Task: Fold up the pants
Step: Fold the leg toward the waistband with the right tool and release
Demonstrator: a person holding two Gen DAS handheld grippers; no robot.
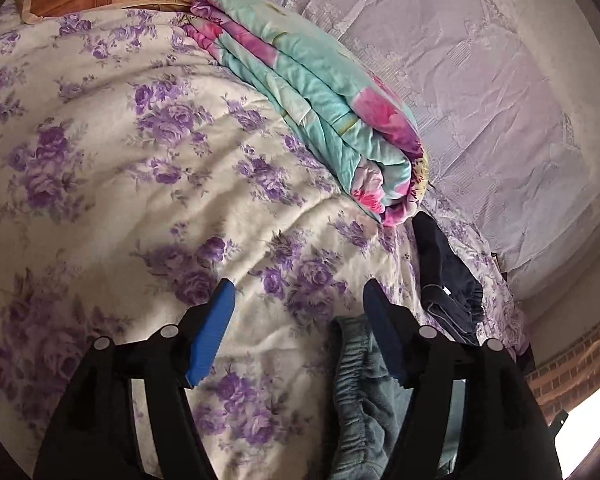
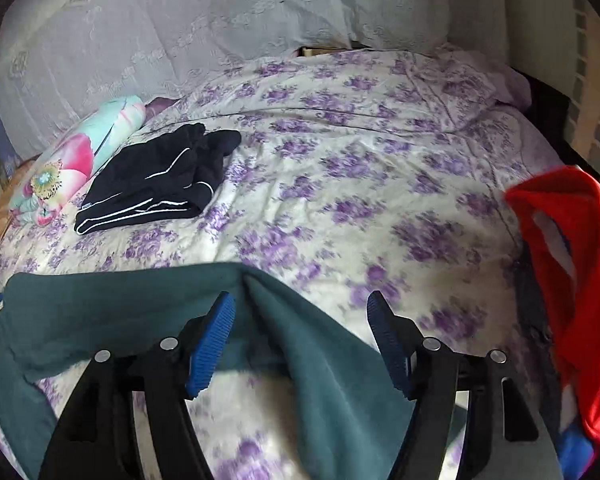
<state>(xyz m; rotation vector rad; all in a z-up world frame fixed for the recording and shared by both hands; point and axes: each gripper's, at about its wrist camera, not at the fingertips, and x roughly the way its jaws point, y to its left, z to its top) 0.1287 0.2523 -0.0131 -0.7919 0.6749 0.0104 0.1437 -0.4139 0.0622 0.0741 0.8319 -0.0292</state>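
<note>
Teal fleece pants (image 2: 112, 312) lie spread on the floral bedspread (image 2: 340, 168) under my right gripper (image 2: 300, 320), which is open and hovers just above the cloth near a fold. In the left wrist view the pants' gathered waistband (image 1: 356, 384) lies beside the right finger (image 1: 380, 328) of my left gripper (image 1: 298, 316), which is open and empty above the bedspread (image 1: 120, 160).
A folded dark pair of pants with white stripes (image 2: 160, 184) lies at the back left, also in the left wrist view (image 1: 448, 280). A folded turquoise and pink quilt (image 1: 320, 100) lies beside it. A red garment (image 2: 572, 260) lies at the right edge. A lace curtain (image 2: 180, 20) hangs behind the bed.
</note>
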